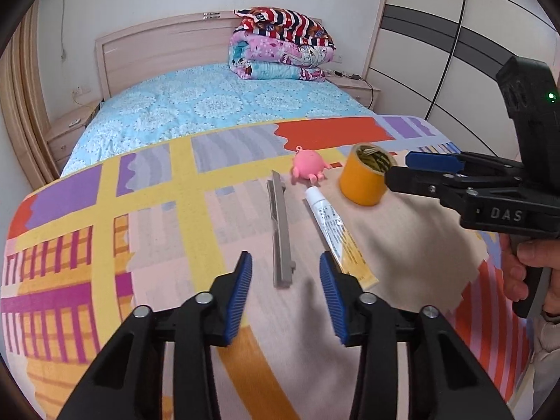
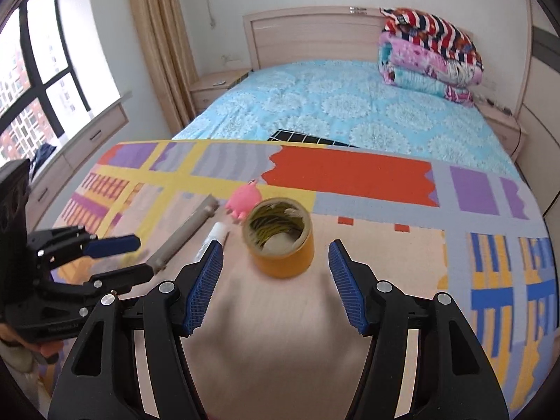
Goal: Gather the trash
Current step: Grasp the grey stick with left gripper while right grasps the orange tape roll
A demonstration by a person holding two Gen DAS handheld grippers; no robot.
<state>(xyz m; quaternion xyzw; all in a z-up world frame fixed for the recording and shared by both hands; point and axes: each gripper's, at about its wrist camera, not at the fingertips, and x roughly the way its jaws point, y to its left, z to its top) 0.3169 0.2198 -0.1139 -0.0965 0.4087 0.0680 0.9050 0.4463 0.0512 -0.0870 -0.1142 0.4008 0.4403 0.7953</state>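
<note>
Orange tape roll stood on end on the patterned mat that covered the foot of the bed, directly ahead of the right tool and just beyond its fingertips. That tool was spread wider than the roll, nothing between its pads, no contact seen. Left of the roll lay a white and yellow tube, a grey bar and a pink toy, close together but apart from one another as far as could be told. The left tool pointed down over the near end of the grey bar, its blue pads either side of that end and clear of it; the right pad sat just beside the tube's lower end. Its jaws were partly spread and empty. Judged step: approach, both tools lining up on separate items, none picked up yet. No bin or bag appeared in either view, so the drop point could not be told. Next move, as judged: right tool to go lower and forward until the pads bracket the roll's wall, then close; left tool to descend over the bar without catching the tube.
</note>
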